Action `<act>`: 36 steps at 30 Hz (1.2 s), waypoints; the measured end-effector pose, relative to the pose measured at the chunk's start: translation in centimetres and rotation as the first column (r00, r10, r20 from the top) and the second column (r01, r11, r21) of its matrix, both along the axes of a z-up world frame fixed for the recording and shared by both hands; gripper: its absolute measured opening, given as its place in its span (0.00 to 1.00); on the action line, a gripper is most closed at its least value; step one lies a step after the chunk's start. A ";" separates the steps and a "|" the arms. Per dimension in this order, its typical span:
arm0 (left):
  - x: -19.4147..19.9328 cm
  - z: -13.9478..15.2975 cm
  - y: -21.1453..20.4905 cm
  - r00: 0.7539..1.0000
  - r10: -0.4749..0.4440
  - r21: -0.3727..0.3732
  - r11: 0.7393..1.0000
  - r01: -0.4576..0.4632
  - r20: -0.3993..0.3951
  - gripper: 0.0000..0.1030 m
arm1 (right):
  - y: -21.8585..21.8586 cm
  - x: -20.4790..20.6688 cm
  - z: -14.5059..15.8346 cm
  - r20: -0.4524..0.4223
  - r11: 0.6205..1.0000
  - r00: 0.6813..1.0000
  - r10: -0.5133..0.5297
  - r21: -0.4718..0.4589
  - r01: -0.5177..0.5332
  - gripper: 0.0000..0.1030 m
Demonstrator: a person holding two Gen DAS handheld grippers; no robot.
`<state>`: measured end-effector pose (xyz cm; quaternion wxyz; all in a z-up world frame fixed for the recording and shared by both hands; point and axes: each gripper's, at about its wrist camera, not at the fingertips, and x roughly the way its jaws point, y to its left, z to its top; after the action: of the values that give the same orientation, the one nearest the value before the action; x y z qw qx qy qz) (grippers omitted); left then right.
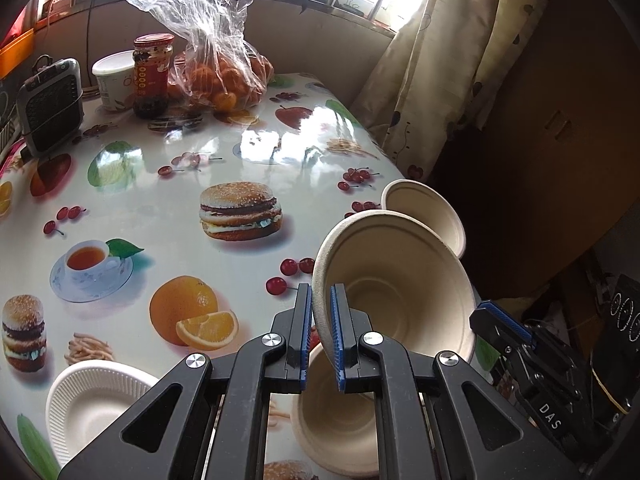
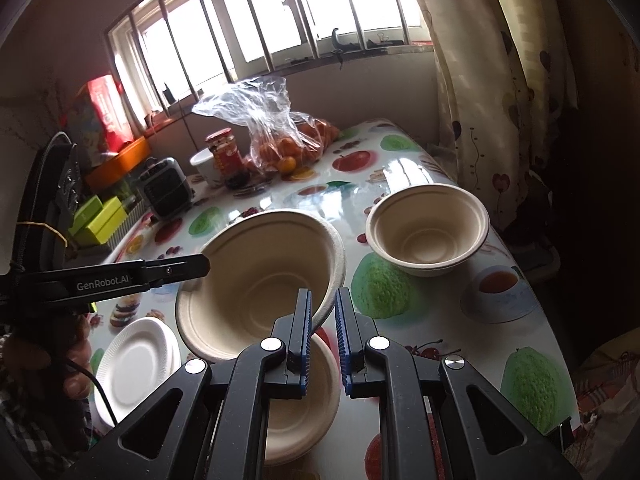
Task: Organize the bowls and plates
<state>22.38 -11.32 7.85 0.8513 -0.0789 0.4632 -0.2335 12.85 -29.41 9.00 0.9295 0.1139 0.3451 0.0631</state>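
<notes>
Shows the left gripper (image 1: pixel 321 292) and the right gripper (image 2: pixel 323 298) each pressed onto the thin rim of one moulded-fibre bowl (image 1: pixel 392 264), on opposite sides, holding it tilted and clear of the tabletop (image 1: pixel 240 152) at lower right of the left view. Places it just above a second beige bowl (image 1: pixel 332 412), with a third bowl (image 2: pixel 428 228) standing apart toward the right edge and a ribbed white plate (image 1: pixel 96 400) at lower left. Risks creasing or tearing the soft matte rim if the two grips pull unevenly. Risks a skewed nest, or a slide across the glossy fruit-printed cloth, if released while tilted. Notes round, tapered, stepped walls suited to stacking.
</notes>
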 end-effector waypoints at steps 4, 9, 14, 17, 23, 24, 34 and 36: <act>-0.7 -0.2 0.3 1.000 -0.002 -0.003 1.000 0.002 -0.006 0.09 | 0.1 -0.8 -0.3 -0.003 1.000 1.000 0.001 0.005 -0.001 0.12; -1.8 -0.3 0.5 1.000 -0.007 -0.005 1.000 0.007 -0.007 0.09 | 0.2 -1.8 -0.6 -0.006 1.000 1.000 -0.001 0.014 0.001 0.12; -2.6 -0.3 0.6 1.000 -0.014 -0.002 1.000 0.014 -0.002 0.09 | 0.3 -2.6 -0.9 -0.009 1.000 1.000 -0.006 0.016 0.006 0.12; -2.9 -0.4 0.6 1.000 -0.017 0.003 1.000 0.017 -0.004 0.09 | 0.4 -3.1 -1.0 -0.011 1.000 1.000 -0.008 0.020 0.008 0.12; -3.5 -0.5 0.7 1.000 -0.020 0.007 1.000 0.020 -0.007 0.09 | 0.6 -3.7 -1.1 -0.011 1.000 1.000 -0.010 0.026 0.010 0.12; -3.7 -0.6 0.7 1.000 -0.021 0.010 1.000 0.021 -0.008 0.09 | 0.6 -3.8 -1.2 -0.013 1.000 1.000 -0.011 0.028 0.012 0.12; -4.7 -1.9 1.0 0.999 -0.025 0.019 0.999 0.026 -0.039 0.09 | 0.8 -4.7 -2.5 -0.042 0.999 0.999 -0.017 0.031 0.019 0.12; -4.7 -2.1 1.1 0.999 -0.023 0.021 0.999 0.024 -0.044 0.09 | 0.9 -4.7 -2.6 -0.045 0.999 0.999 -0.015 0.033 0.017 0.12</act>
<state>17.64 -10.26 5.79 0.8391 -0.0693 0.4850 -0.2365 8.12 -28.53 6.38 0.9201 0.1334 0.3636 0.0588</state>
